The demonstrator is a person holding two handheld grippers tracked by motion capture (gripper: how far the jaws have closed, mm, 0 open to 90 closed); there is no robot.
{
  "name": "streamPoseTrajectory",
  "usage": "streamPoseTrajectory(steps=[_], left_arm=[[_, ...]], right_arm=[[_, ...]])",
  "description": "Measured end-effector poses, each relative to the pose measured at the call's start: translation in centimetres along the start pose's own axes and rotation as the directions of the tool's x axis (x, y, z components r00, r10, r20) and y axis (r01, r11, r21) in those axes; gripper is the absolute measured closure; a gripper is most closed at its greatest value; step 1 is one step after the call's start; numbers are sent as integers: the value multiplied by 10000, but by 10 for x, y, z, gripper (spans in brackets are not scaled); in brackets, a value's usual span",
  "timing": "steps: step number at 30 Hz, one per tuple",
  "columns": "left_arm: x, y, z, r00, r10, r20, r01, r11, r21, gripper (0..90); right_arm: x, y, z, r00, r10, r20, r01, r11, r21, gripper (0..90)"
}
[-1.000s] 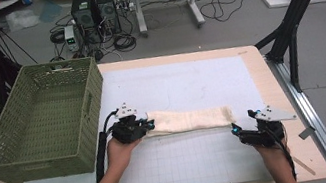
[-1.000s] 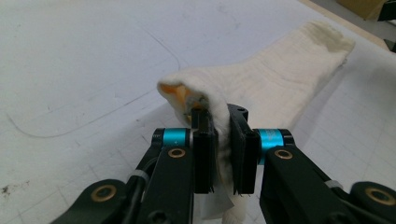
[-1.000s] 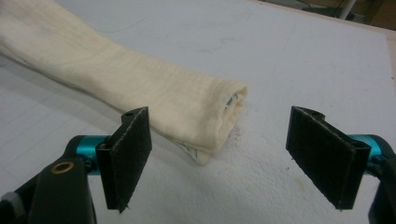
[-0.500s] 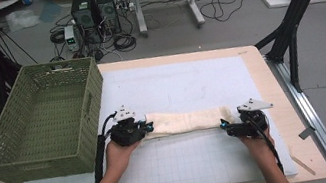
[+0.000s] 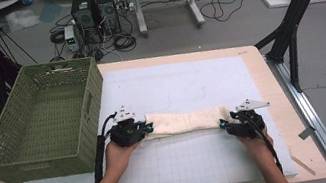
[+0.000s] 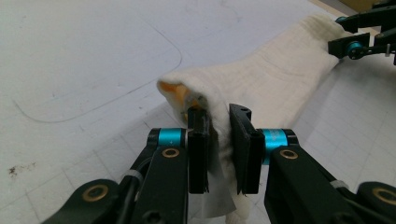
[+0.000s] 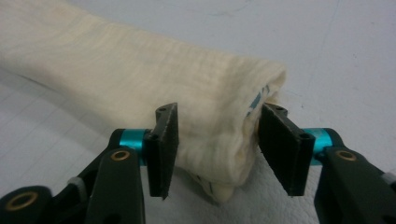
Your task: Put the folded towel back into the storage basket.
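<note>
A long, folded cream cloth [image 5: 186, 120] lies across the white gridded mat [image 5: 174, 82] near the table's front. My left gripper [image 5: 145, 127] is at the cloth's left end. In the left gripper view, the left gripper [image 6: 218, 113] is shut on a bunched fold of the cloth [image 6: 271, 79]. My right gripper [image 5: 225, 124] is at the cloth's right end. In the right gripper view, the right gripper [image 7: 219, 112] stands open, its jaws on either side of the rolled end of the cloth [image 7: 116, 60]. The far right gripper [image 6: 364, 32] shows at the top right of the left gripper view.
A large green woven basket [image 5: 91, 114] stands at the table's left, close to my left hand. The wooden table edge [image 5: 272, 87] runs along the right. Computers, cables and black stand legs are on the floor beyond the table.
My right gripper has moved left and a little forward, from the bare mat to the cloth's right end, which now sits between its jaws. The left gripper has stayed put, holding the cloth.
</note>
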State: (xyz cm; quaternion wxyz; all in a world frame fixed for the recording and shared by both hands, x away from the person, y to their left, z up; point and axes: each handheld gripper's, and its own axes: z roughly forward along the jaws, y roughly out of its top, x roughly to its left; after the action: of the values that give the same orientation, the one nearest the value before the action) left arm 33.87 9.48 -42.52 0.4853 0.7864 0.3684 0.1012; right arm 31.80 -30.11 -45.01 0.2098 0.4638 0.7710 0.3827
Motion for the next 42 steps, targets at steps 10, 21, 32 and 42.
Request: streamPoseTrajectory(steps=[10, 21, 32, 42], left_arm=[[0, -2, -2, 9997, 211, -114, -210, 9997, 87, 774], [1, -12, -12, 9995, 265, -188, -266, 9996, -51, 830], [0, -16, -10, 9986, 418, -316, -416, 9991, 50, 855], [1, -20, 6, 9883, -379, -1477, 573, 9898, 1301, 443]], right_arm=[[-1, -1, 0, 9943, 712, -788, -696, 9973, 229, 724], [-3, -3, -4, 9903, 752, -1169, -756, 9971, 4, 801], [-3, -3, -5, 9899, 707, -1229, -716, 9974, -28, 801], [-2, -3, -4, 9922, 516, -1131, -512, 9987, 65, 800]])
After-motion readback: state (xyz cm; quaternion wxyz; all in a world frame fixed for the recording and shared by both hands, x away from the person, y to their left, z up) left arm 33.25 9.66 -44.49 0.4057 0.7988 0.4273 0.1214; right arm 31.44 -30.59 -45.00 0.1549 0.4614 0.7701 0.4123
